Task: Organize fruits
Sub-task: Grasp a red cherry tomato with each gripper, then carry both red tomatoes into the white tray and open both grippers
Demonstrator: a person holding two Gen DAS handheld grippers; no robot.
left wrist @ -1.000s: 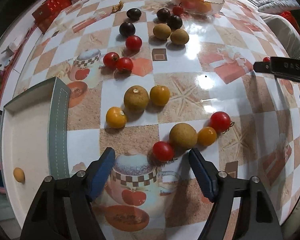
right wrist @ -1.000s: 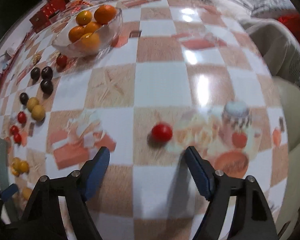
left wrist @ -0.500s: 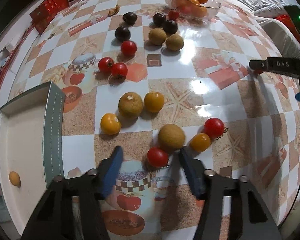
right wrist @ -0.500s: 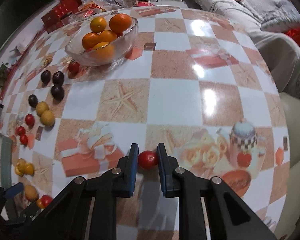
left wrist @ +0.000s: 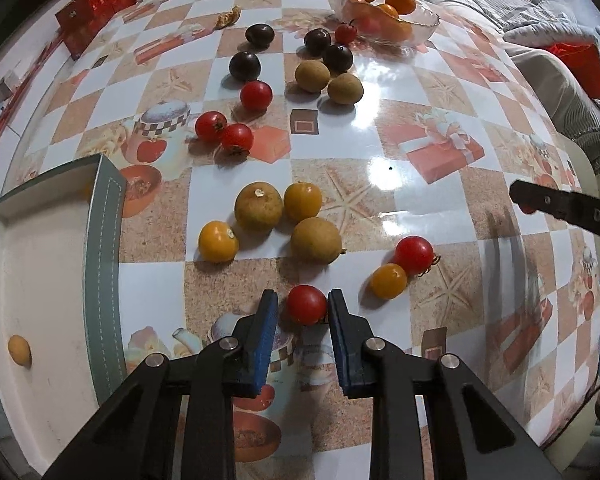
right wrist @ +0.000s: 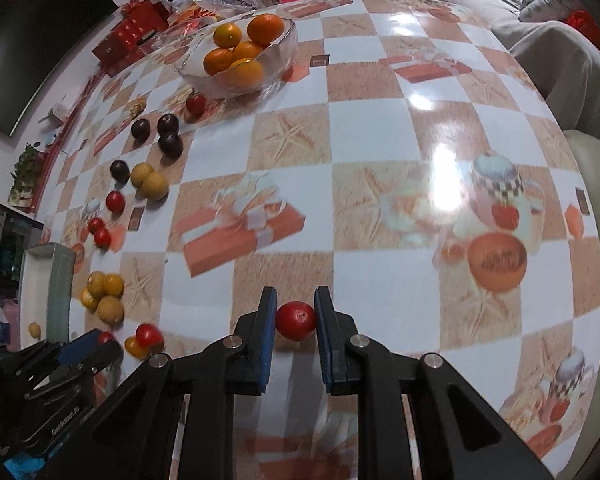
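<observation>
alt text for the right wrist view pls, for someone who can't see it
The right gripper is shut on a small red tomato above a checkered tablecloth. Far left, loose red, yellow, brown and dark fruits are scattered, with a glass bowl of oranges beyond them. At the lower left, the left gripper sits by another red tomato.

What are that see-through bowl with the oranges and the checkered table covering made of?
The bowl looks like clear glass, or possibly clear plastic: the oranges show through its wall and the rim glints. The table covering looks like glossy printed vinyl or oilcloth: lamp glare reflects off it and the checks and pictures are printed flat.
</observation>
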